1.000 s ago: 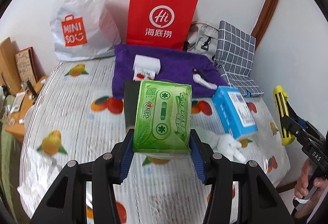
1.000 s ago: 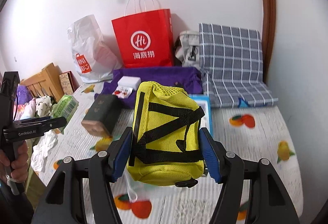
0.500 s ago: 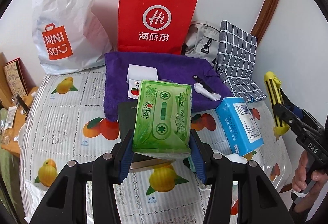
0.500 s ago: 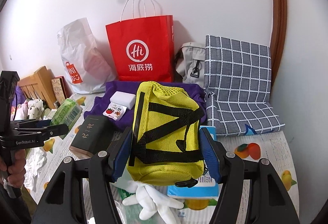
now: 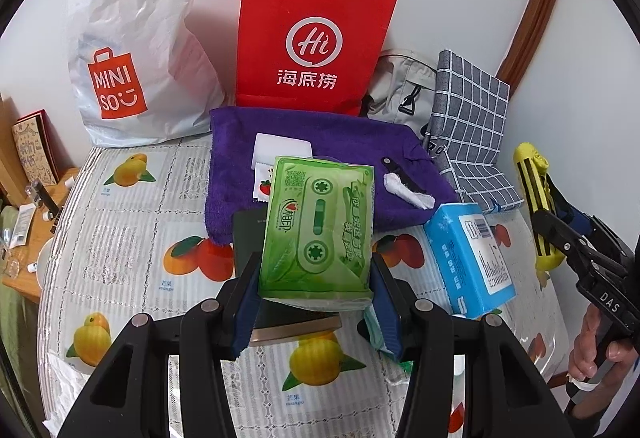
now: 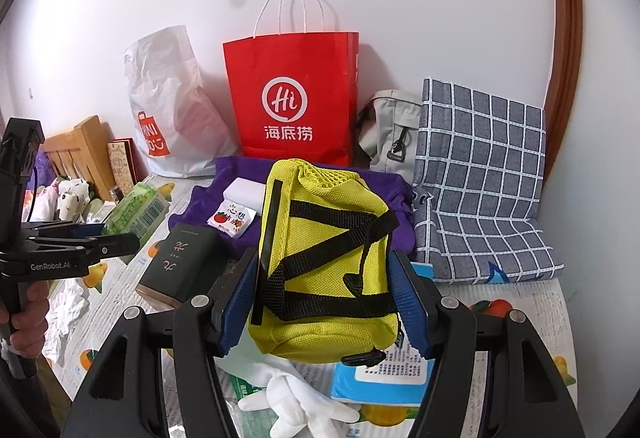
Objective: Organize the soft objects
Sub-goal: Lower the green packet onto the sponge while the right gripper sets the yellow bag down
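- Green tissue pack (image 5: 316,230) sits clamped between the left gripper (image 5: 316,302) pads, held above the fruit-print bedcover (image 5: 132,238); light and squashy, so grip its sides mid-body
- Yellow mesh pouch (image 6: 324,262) is pinched likewise by the right gripper (image 6: 324,302); soft, strappy, easy to snag

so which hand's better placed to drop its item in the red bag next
Probably left: its gripper holds the green tissue pack almost straight in front of the red bag; the right gripper with the yellow pouch sits off toward the checked cushion.

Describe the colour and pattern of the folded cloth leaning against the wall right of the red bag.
The folded cloth is grey-blue with a white grid check, clearest in the right wrist view.
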Tool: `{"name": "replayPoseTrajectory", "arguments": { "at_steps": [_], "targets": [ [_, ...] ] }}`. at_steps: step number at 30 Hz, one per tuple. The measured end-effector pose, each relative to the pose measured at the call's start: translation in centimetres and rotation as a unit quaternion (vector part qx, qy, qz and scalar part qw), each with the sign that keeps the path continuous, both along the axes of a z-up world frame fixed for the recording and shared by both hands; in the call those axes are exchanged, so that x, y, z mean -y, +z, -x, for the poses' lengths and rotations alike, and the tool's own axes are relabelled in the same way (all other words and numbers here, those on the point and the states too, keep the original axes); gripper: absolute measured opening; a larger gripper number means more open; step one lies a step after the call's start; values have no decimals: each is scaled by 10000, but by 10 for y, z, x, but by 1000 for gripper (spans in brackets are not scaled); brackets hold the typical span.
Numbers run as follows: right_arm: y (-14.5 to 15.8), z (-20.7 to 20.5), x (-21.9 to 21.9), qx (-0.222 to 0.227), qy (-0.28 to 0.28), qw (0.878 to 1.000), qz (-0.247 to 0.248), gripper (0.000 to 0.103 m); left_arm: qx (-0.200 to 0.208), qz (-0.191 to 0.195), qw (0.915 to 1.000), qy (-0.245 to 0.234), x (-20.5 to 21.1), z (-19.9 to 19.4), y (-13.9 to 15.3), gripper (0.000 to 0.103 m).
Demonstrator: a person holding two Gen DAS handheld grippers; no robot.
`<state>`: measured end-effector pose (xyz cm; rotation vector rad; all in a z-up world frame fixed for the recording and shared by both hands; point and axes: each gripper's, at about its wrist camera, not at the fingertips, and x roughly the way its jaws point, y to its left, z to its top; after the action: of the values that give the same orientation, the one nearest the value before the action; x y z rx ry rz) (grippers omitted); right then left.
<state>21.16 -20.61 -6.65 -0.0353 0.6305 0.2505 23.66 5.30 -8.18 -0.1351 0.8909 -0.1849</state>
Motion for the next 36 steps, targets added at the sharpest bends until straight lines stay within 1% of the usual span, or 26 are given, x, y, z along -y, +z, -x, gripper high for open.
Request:
{"name": "replayPoseTrajectory", "arguments": {
  "at_steps": [5,9,14,20,26,29,33,36],
  "targets": [
    [2,-16,7,-89,86,9998,-170,64,-123,-15,9998,163,4,-16,-1,49],
    [3,-41,8,-161,154,9996,-196,64,-209,-108,9993,305,6,-37,-1,49],
    [5,-77,6,-267,277,9988,-299,64,-355,-169,9983,430,8,-73,-4,49],
    [3,-121,5,-318,320,9985,-321,64,-466,-287,9971,524,12,-110,-12,49],
    [-4,-157,2,-467,438,9975,-306,64,-499,-255,9968,569,11,-136,-15,49],
    [-10,-174,0,-533,497,9970,-276,64,-504,-206,9971,536,13,-148,-18,50],
    [-29,-187,1,-616,593,9961,-211,64,-598,-198,9968,490,16,-161,-30,50],
    [-47,-202,1,-922,640,9935,-162,64,-774,-136,9957,488,15,-172,-42,50]
  ]
}}
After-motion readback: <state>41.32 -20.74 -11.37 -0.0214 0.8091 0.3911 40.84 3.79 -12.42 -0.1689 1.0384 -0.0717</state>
